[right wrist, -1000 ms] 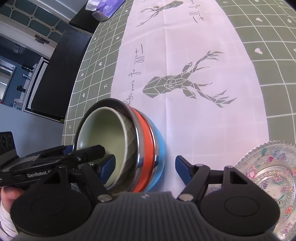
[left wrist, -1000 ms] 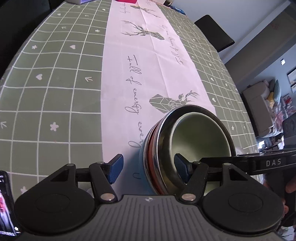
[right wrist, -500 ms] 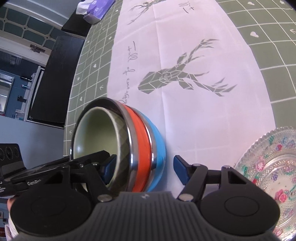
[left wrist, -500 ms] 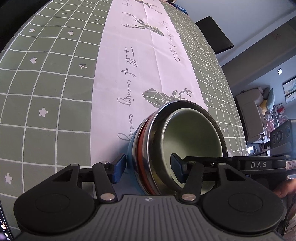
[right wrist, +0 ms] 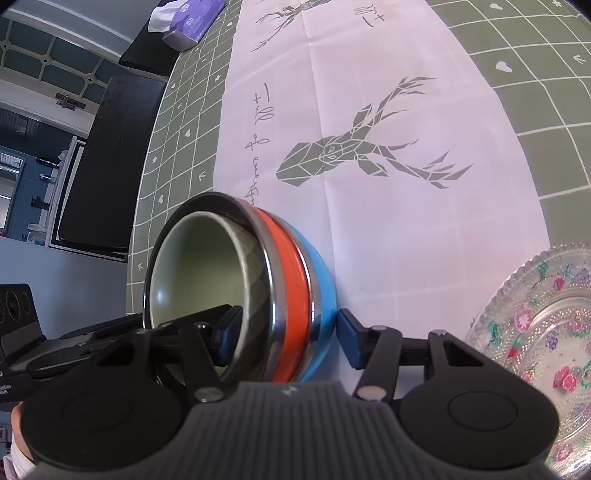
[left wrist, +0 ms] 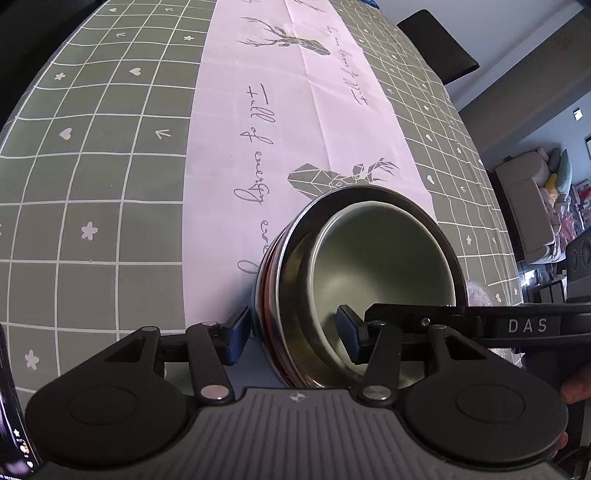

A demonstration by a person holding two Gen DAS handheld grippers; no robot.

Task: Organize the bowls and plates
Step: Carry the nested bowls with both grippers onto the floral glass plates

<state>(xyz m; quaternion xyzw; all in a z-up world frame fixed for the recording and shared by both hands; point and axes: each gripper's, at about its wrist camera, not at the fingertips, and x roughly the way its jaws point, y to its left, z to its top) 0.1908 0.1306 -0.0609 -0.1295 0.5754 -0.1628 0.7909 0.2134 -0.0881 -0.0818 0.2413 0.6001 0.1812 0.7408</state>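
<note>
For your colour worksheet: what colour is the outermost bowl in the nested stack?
Blue: the outermost bowl shows best in the right wrist view.

I can't see the bowl stack's (right wrist: 258,288) underside; my gripper body hides it, the frame edge crops the glass plate (right wrist: 546,332), and the tissue pack's (right wrist: 192,22) print is unreadable

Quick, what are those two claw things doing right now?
Left gripper: clamped on the stacked bowls' rim.
Right gripper: closing over the same rim.
</note>
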